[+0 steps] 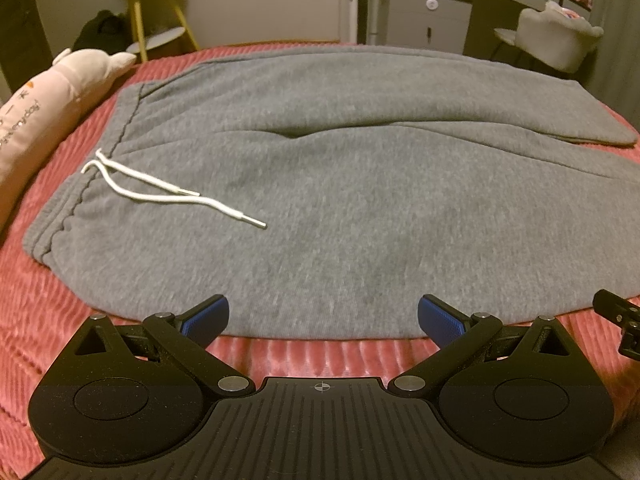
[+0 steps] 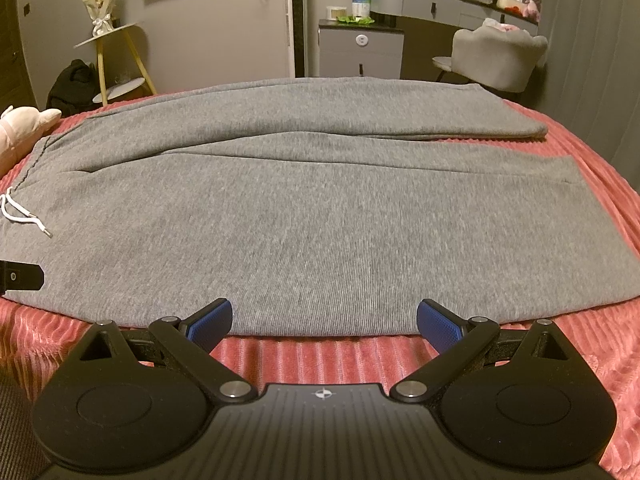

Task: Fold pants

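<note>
Grey sweatpants (image 1: 340,200) lie flat on a pink ribbed bedspread (image 1: 304,354), waistband to the left with a white drawstring (image 1: 160,194), legs running to the right. They also show in the right wrist view (image 2: 320,220), drawstring (image 2: 24,216) at the far left. My left gripper (image 1: 323,318) is open and empty at the pants' near edge, below the hip area. My right gripper (image 2: 324,320) is open and empty at the near edge of the near leg. Both sets of blue pads (image 1: 208,318) straddle the hem line just above the bedspread.
A pink plush pillow (image 1: 48,108) lies left of the waistband. Beyond the bed stand a yellow-legged side table (image 2: 116,60), a grey cabinet (image 2: 360,52), a chair (image 2: 496,56) and a vanity. The other gripper's tip shows at each view's edge (image 1: 618,320).
</note>
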The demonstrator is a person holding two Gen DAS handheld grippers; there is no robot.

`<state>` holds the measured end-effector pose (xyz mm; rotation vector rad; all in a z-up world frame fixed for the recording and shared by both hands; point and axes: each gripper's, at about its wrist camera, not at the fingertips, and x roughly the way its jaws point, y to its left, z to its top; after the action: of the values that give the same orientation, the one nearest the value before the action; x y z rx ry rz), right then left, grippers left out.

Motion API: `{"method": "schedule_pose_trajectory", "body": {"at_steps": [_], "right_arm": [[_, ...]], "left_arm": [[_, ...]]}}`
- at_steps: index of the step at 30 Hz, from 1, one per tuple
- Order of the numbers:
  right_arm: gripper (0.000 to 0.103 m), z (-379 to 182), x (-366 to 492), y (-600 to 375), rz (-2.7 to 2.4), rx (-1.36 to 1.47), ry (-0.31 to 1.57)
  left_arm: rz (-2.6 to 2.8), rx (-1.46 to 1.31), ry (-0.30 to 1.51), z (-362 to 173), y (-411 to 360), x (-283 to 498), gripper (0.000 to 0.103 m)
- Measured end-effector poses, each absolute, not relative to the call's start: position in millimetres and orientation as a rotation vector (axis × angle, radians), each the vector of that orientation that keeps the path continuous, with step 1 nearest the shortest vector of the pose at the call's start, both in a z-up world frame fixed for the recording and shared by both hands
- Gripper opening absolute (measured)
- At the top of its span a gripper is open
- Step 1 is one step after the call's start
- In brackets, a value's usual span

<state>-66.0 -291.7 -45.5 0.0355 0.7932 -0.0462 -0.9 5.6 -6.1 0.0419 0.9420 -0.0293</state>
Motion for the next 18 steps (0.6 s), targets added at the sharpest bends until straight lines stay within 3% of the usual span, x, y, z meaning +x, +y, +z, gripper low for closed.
{"method": "schedule_pose_trajectory", "body": {"at_steps": [11,18], "right_arm": [[0.099,-43,-38,-330,-0.048,0.256,0.834],[0.099,-81,20,-370,-0.237,0.259,0.949]], "left_arm": [[-0.042,-0.103,0.976,-2,30,16,0.103],[0.092,-0.156,0.935,2,46,69,0.103]]}}
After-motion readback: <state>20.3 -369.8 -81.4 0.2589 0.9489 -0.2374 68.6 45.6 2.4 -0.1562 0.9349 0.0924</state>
